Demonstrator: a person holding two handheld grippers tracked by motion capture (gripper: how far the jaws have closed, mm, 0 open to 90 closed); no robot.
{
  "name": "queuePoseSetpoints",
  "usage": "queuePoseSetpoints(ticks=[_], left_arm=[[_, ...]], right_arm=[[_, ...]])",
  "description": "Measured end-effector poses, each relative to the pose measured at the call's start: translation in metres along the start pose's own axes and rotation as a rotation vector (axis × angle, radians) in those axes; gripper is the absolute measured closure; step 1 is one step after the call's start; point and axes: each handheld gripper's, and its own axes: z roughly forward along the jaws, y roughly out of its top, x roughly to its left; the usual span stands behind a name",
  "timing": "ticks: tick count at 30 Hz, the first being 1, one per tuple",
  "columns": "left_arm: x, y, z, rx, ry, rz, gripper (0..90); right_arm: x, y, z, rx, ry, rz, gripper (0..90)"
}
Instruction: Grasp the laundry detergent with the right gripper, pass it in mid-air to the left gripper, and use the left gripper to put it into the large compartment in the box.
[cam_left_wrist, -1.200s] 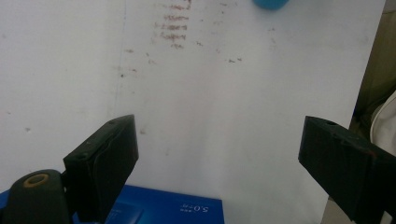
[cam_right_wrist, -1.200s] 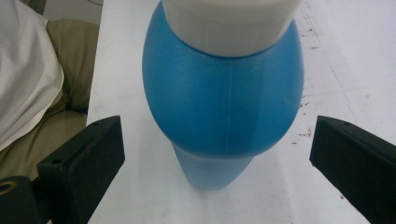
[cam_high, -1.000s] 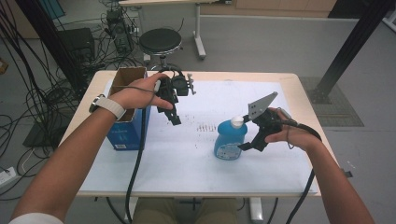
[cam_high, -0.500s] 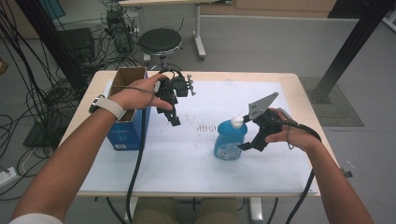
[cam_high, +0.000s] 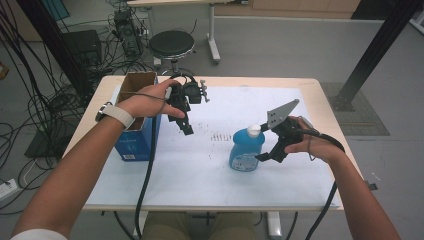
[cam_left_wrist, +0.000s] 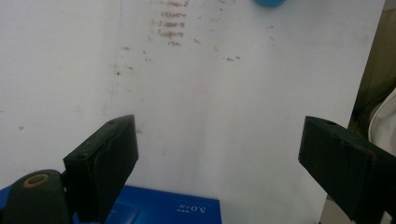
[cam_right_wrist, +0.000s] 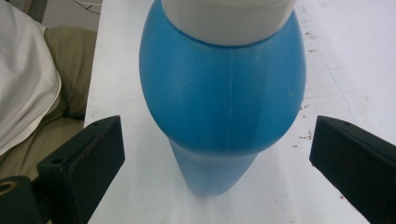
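bare white sheet (cam_high: 200, 165) lies free between blue box (cam_high: 139, 142) and blue bottle (cam_high: 246, 150).

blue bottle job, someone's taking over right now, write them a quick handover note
Right gripper: jaws open on either side of the blue bottle, pads not touching it.
Left gripper: jaws open, nothing between them, held above the white sheet beside the blue cardboard box.
Bottle stands upright on the sheet, white cap on. Box stands at the table's left edge, top open.
Done: right gripper lined up on the bottle.
Left: close on the bottle and lift it; the open box looks like the likely destination.
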Motion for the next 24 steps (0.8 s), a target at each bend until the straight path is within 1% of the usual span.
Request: queuePoseSetpoints(ticks=[8, 12, 24], left_arm=[[-0.0004, -0.0002, -0.0003, 0.0, 0.001, 0.0, 12.4], [-0.0009, -0.0009, -0.0001, -0.004, 0.001, -0.006, 12.4], [-0.0002, -0.0003, 0.0006, -0.001, 0.0, -0.001, 12.4]], right_arm=[[0.0002, -0.0002, -0.0003, -0.003, -0.004, 0.0, 3.3], [0.0002, -0.0001, -0.0008, -0.003, -0.004, 0.0, 3.3], [0.0003, -0.0002, -0.0016, -0.01, -0.006, 0.0, 3.3]])
